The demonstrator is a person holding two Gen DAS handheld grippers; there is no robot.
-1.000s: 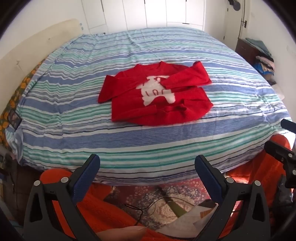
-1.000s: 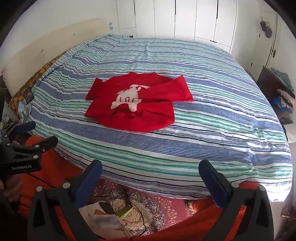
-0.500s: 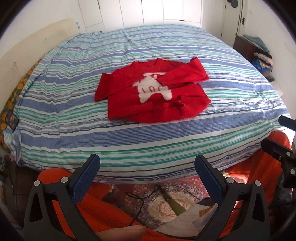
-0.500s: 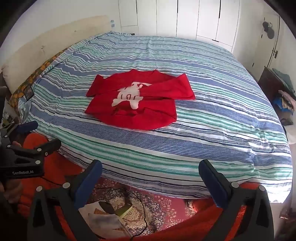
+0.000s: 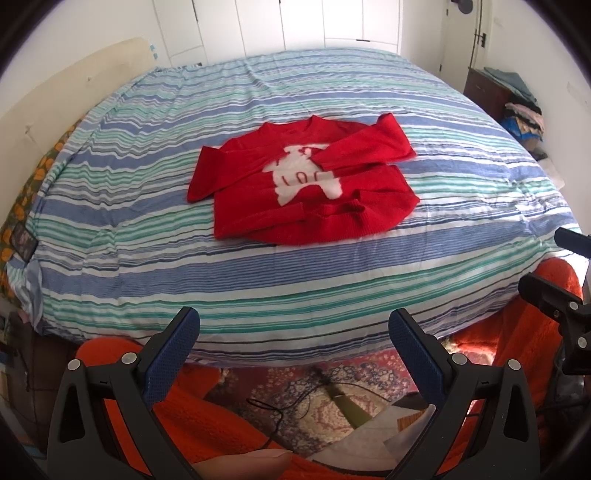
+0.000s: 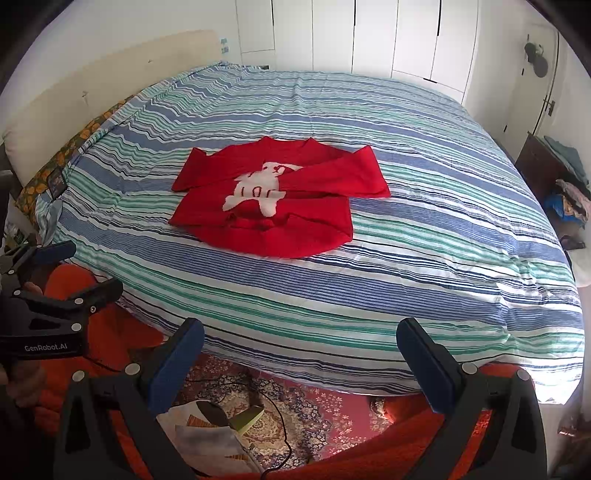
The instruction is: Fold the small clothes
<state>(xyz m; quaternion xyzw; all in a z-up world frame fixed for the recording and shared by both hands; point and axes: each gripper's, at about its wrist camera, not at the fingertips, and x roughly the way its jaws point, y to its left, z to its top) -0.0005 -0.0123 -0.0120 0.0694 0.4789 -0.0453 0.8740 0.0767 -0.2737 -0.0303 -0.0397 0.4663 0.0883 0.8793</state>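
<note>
A small red sweater point(image 5: 306, 188) point(image 6: 273, 199) with a white animal motif lies flat in the middle of the striped bed point(image 5: 258, 280) point(image 6: 406, 258). Its right sleeve is folded across the chest; the left sleeve lies out to the side. My left gripper point(image 5: 293, 332) stands open at the bed's near edge, well short of the sweater, nothing between its blue pads. My right gripper point(image 6: 301, 338) is open too, also at the near edge and empty. Each gripper shows in the other's view, the right gripper point(image 5: 554, 273) at the right rim and the left gripper point(image 6: 74, 269) at the left rim.
A patterned rug point(image 6: 295, 398) with a cable and papers point(image 6: 214, 439) lies below the bed's edge, beside orange fabric point(image 5: 184, 417). A headboard point(image 6: 92, 99) runs along the left. A dark dresser with piled clothes point(image 5: 517, 103) stands at the right by white wardrobe doors point(image 6: 369, 33).
Both grippers have moved slightly toward the bed, so the sweater sits a little lower and larger in view. The sweater itself has not moved.
</note>
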